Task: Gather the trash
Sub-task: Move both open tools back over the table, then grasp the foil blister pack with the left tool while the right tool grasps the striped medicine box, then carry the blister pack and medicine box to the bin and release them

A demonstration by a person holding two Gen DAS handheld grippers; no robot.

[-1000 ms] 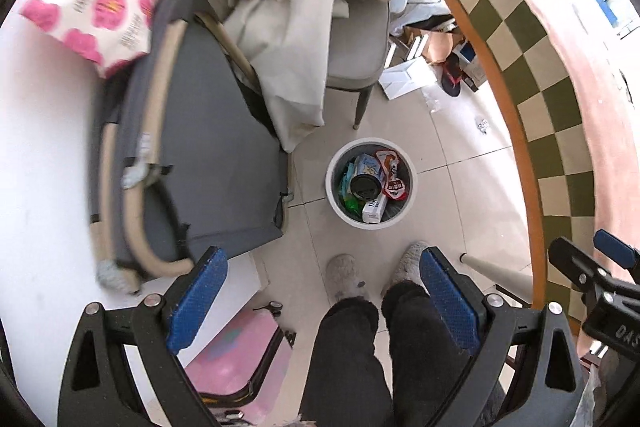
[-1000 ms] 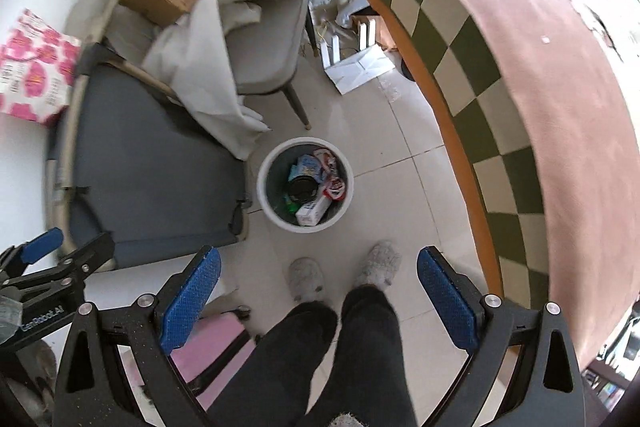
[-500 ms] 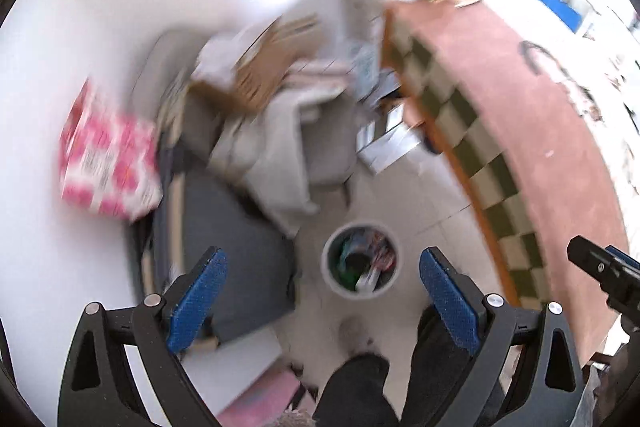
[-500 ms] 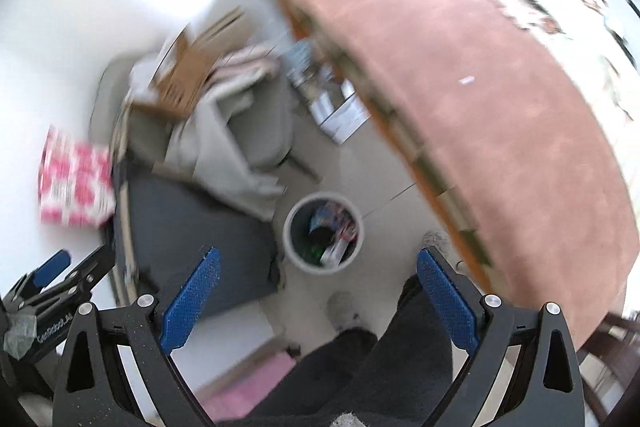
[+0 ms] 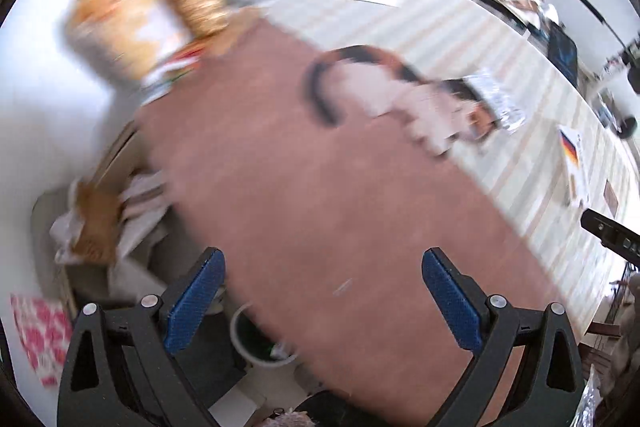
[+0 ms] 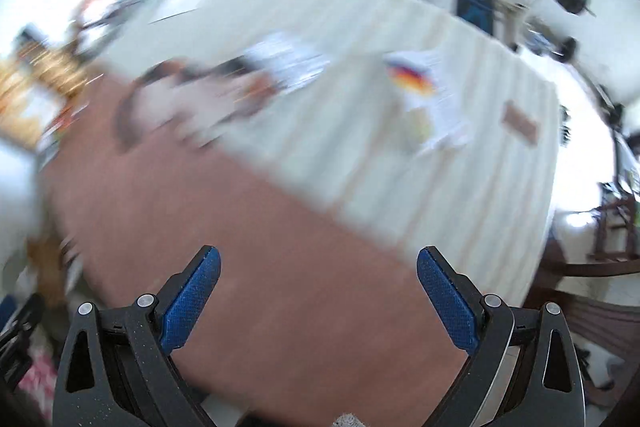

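Observation:
Both views are blurred by motion. My left gripper (image 5: 322,259) hangs open and empty over the brown part of a table (image 5: 320,211). The white trash bin (image 5: 240,339) shows just below the table's near edge, partly hidden by it. A crumpled silver foil wrapper (image 5: 498,101) lies on the striped cream cloth, far ahead and to the right. My right gripper (image 6: 318,255) is open and empty too, above the same brown cloth (image 6: 248,235). A white sheet with a black-red-yellow flag (image 6: 416,79) and a small brown packet (image 6: 520,121) lie beyond it.
A calico cat (image 5: 400,95) lies on the table next to the foil. Blurred boxes and packets (image 5: 120,23) stand at the table's far left end. A chair piled with cardboard and cloth (image 5: 100,227) sits left of the table. A wooden chair (image 6: 612,227) is at the right.
Both grippers have swung up from looking down at the bin and floor to looking across the tabletop. The bin has dropped to the lower edge of the left view. Both stay open.

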